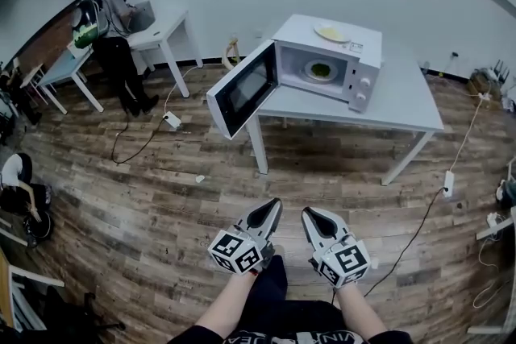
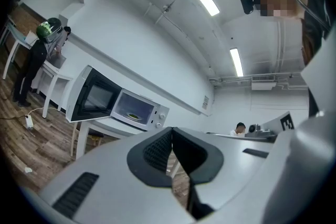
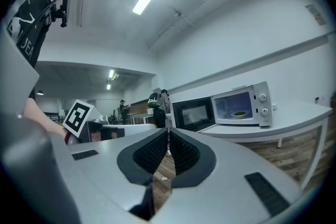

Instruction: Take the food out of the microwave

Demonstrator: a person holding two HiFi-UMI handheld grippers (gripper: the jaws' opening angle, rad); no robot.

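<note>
A white microwave (image 1: pixel 322 64) stands on a white table (image 1: pixel 403 105) across the room, its door (image 1: pixel 244 89) swung wide open to the left. Inside lies a plate of green food (image 1: pixel 320 70); the food (image 2: pixel 134 116) shows in the left gripper view, and the food (image 3: pixel 240 113) in the right gripper view too. A second yellowish plate (image 1: pixel 332 32) rests on the microwave's top. My left gripper (image 1: pixel 272 208) and right gripper (image 1: pixel 310 215) are held side by side low in the head view, far short of the table. Both are shut with nothing between the jaws.
A person (image 1: pixel 113 36) stands at a white desk at the back left. A power strip (image 1: pixel 172 120) with its cable lies on the wooden floor left of the table, another power strip (image 1: pixel 448 183) to its right. Chairs stand along the left edge.
</note>
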